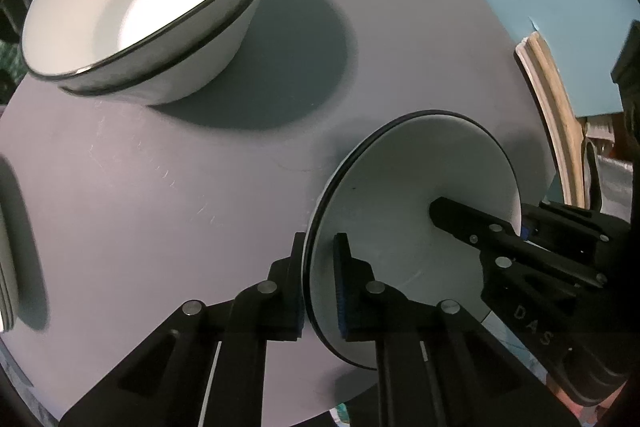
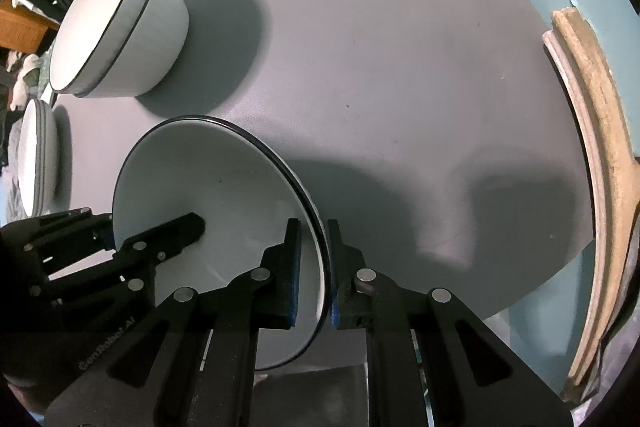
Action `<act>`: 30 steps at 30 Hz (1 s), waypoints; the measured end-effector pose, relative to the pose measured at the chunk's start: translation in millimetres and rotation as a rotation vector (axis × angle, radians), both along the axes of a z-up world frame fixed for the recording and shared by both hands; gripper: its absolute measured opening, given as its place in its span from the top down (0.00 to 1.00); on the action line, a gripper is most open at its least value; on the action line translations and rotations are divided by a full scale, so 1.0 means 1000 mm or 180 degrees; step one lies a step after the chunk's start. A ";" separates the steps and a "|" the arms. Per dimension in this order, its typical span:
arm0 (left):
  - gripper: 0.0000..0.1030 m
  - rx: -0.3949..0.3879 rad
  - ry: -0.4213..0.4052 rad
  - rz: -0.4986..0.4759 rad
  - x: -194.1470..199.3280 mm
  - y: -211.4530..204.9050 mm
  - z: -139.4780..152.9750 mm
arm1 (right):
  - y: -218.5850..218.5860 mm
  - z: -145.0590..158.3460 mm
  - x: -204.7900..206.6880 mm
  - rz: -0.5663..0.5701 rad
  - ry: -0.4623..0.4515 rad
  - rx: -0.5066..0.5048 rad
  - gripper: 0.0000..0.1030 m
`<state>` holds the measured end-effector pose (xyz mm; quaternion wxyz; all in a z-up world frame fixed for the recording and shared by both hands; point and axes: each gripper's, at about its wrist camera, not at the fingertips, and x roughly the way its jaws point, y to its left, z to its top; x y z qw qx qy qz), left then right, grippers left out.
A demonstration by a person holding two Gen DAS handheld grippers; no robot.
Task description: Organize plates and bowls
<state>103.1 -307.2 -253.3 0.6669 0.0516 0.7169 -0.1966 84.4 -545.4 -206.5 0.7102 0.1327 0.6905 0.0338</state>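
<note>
Two grippers, left gripper [image 1: 318,279] and right gripper [image 2: 314,271], clamp opposite rims of one bowl [image 2: 224,211]; next comes a level lift onto the stacked bowls [image 2: 120,27].

Table [image 2: 400,47] middle and right edge are free; stacked bowls [image 2: 120,27] and plates [image 2: 38,155] block the left edge.

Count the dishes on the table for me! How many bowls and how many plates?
Bowls: 2, stacked
Held plate: 1
Plate stack at the table edge: several, count unclear
Total: 3 dishes I can count, plus that stack
</note>
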 end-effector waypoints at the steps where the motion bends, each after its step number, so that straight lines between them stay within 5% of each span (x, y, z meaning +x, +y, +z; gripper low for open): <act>1: 0.89 0.0003 0.0022 0.0021 -0.001 0.001 0.002 | 0.000 0.001 0.001 -0.0004 -0.0001 0.0005 0.91; 15: 0.89 0.0030 0.0009 0.0319 -0.027 0.030 0.015 | 0.024 0.018 0.014 0.0152 0.0024 0.0102 0.92; 30: 0.89 -0.0060 -0.0254 0.0717 -0.005 0.080 0.072 | 0.052 0.066 0.046 0.0487 -0.0233 0.0123 0.92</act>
